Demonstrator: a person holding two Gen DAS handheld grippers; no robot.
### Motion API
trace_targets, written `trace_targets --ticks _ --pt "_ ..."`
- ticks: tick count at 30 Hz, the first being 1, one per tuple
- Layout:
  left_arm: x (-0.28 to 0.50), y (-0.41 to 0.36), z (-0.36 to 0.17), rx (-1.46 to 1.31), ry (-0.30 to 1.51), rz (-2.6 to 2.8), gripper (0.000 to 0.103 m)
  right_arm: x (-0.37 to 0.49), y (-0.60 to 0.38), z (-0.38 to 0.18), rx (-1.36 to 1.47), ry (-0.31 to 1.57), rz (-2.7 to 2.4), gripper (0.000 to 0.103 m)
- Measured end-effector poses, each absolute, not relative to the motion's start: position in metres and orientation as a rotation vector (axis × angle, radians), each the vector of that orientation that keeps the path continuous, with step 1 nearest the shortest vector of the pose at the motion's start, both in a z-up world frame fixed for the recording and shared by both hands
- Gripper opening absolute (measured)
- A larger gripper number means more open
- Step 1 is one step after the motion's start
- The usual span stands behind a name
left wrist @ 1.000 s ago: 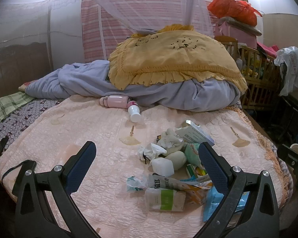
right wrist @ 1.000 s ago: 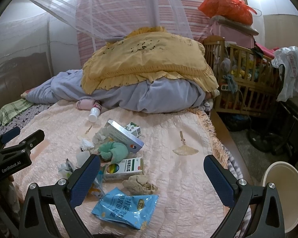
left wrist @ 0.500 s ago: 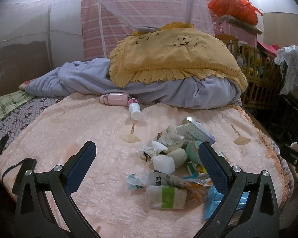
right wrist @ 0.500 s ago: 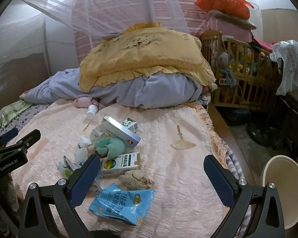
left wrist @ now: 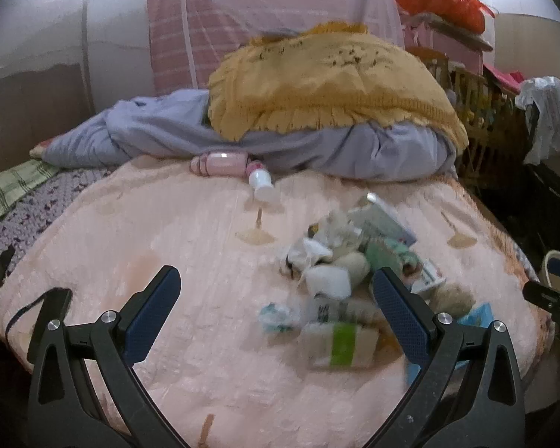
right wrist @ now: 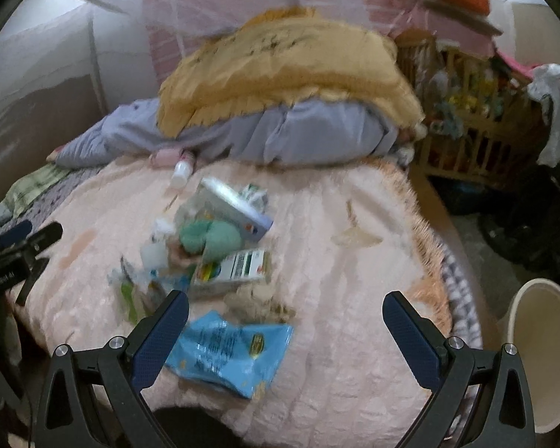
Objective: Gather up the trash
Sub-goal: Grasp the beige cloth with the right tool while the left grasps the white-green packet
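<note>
**Bed with trash pile, both grippers open above it**

Setting: a bed under a pink quilt [left wrist: 190,231] is filling both views, with a mosquito net hanging at the far end. A yellow pillow [left wrist: 328,86] is lying on a grey-blue blanket [left wrist: 160,130] at the far side. A wooden crib [right wrist: 478,127] is standing to the right of the bed.

Trash: a blurred pile [left wrist: 347,268] is sitting on the quilt right of centre.
- Blue packet [right wrist: 227,351], lying nearest, flat on the quilt.
- Green-and-white box [right wrist: 239,268], lying just beyond the packet.
- Green cloth lump [right wrist: 209,237], resting farther in, against a tilted white box [right wrist: 235,205].
- White bottle [left wrist: 263,184], lying apart at the far side, beside a pink bottle [left wrist: 220,162].

Bin: a cream bucket [right wrist: 545,351] is standing on the floor, near right, off the bed.

Grippers: the left gripper [left wrist: 276,313] is hovering with fingers spread wide, gripping nothing. The right gripper [right wrist: 285,339] is likewise spread and empty, hanging over the blue packet.
</note>
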State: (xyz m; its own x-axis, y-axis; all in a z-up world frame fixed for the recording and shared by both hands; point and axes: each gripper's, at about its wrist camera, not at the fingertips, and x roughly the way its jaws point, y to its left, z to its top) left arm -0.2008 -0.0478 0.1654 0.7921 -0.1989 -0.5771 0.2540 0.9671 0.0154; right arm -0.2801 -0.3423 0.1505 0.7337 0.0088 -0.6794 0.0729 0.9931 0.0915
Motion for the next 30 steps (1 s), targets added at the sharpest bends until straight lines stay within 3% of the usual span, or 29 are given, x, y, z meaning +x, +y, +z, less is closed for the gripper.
trace_targets --ticks 13,20,24,26,27,28,29,30 --pt "-0.200 -0.049 0.117 0.188 0.736 -0.382 0.102 -0.261 -0.330 0.113 0.099 0.861 0.061 0.100" --pt "-0.182 -0.058 0.089 0.163 0.786 -0.443 0.102 -0.222 -0.334 0.107 0.124 0.913 0.097 0.087" --pt "-0.165 -0.061 0.072 0.132 0.835 -0.491 0.102 -0.198 -0.335 0.092 0.136 0.980 0.124 0.067" --pt "-0.156 -0.065 0.063 0.114 0.865 -0.518 0.102 -0.189 -0.335 0.083 0.150 1.015 0.145 0.063" --pt "-0.153 -0.066 0.060 0.109 0.876 -0.523 0.098 -0.186 -0.335 0.079 0.155 1.027 0.152 0.061" --pt "-0.150 -0.068 0.056 0.102 0.896 -0.532 0.084 -0.182 -0.336 0.074 0.157 1.040 0.161 0.059" --pt "-0.147 -0.070 0.052 0.095 0.917 -0.546 0.074 -0.180 -0.336 0.071 0.158 1.048 0.166 0.050" --pt "-0.146 -0.071 0.049 0.084 0.933 -0.560 0.054 -0.177 -0.337 0.066 0.160 1.059 0.172 0.042"
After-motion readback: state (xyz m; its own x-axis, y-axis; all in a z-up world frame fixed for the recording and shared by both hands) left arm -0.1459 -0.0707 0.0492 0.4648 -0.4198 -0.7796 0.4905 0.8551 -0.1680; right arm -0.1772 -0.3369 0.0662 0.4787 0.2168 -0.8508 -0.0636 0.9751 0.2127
